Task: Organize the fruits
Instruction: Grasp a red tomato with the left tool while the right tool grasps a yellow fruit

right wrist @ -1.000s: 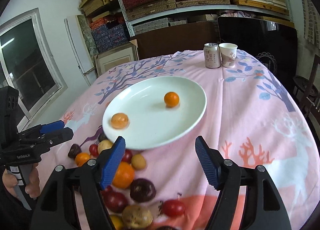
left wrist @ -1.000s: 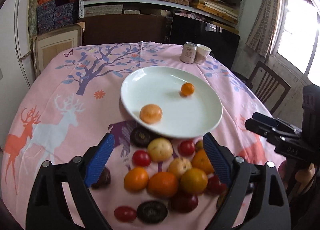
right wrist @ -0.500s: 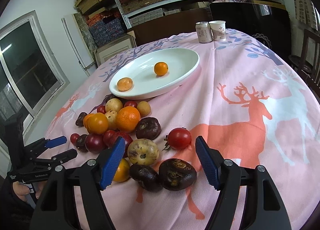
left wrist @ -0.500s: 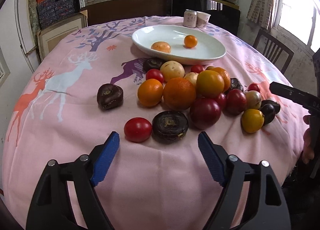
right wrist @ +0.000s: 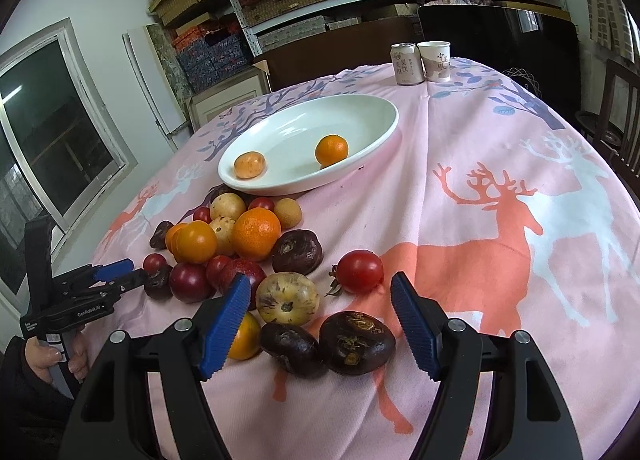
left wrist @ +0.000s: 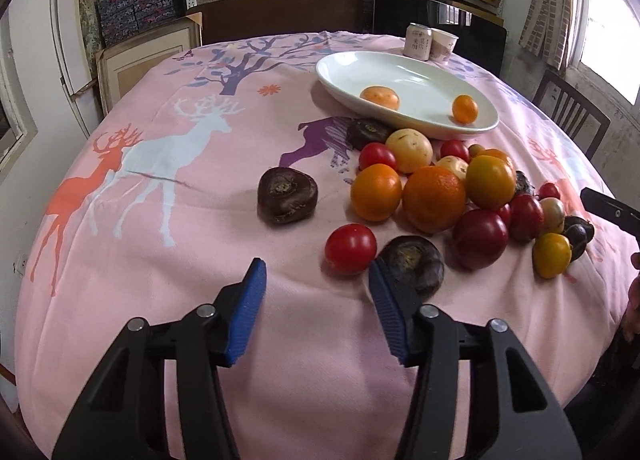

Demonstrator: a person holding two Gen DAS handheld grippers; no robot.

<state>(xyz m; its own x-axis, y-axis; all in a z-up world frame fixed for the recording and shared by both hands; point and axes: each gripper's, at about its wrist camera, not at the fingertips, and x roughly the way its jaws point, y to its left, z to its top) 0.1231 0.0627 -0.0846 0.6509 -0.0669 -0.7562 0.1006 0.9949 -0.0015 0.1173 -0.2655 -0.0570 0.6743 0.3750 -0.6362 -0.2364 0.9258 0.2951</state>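
Observation:
A white plate [left wrist: 416,76] [right wrist: 304,124] holds a pale orange fruit [left wrist: 380,97] and a small orange [left wrist: 465,109]. In front of it lies a heap of several oranges, tomatoes and dark fruits [left wrist: 434,198]. My left gripper [left wrist: 316,280] hangs low over bare cloth, its jaws closing with nothing between them. A red tomato [left wrist: 351,248] and a dark fruit [left wrist: 414,266] lie just beyond its right finger. My right gripper [right wrist: 320,292] stands open at the near end of the heap. A pale striped fruit [right wrist: 288,298] and a dark fruit [right wrist: 356,342] lie loose between its fingers.
A can [right wrist: 407,63] and a paper cup [right wrist: 435,61] stand at the table's far edge. One dark fruit [left wrist: 287,195] lies apart, left of the heap. Pink cloth [right wrist: 520,220] stretches to the right of the fruit. Chairs and shelves surround the table.
Both grippers have drawn back from the plate towards the near side of the heap and come lower. The left jaws have narrowed a good deal. The right has been still for the last half second.

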